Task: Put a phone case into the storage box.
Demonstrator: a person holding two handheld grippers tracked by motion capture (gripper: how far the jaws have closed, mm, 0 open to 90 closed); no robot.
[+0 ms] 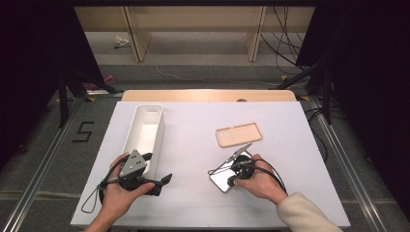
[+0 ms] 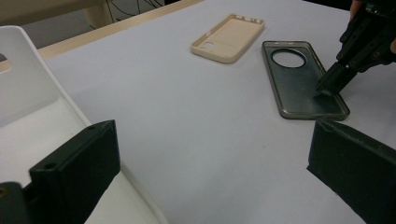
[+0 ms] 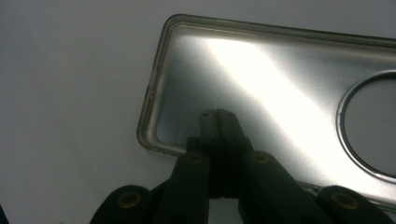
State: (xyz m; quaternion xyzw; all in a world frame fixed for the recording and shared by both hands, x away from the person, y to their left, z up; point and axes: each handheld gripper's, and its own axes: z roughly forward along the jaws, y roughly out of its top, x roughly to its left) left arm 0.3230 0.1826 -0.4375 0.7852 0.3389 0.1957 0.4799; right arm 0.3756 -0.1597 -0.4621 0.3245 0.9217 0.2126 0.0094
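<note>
A smoky clear phone case [image 1: 221, 181] [image 2: 299, 84] [image 3: 261, 70] with a round camera hole lies hollow side up on the white table. My right gripper [image 1: 231, 181] [image 2: 325, 87] [image 3: 217, 115] is shut, its joined tips resting inside the case near one short end, with nothing between them. A beige phone case [image 1: 238, 134] [image 2: 228, 37] lies just beyond it, also hollow side up. My left gripper [image 1: 163, 182] [image 2: 212, 135] is open and holds nothing. It lies low by the near end of a white bin [image 1: 145, 126] [image 2: 28, 93] and points toward the cases.
The long white bin stands lengthwise at the table's left. The white table sheet [image 1: 193, 145] runs bare between the bin and the cases. A wooden strip [image 1: 208, 94] edges the far side, and dark stands and cables flank the table.
</note>
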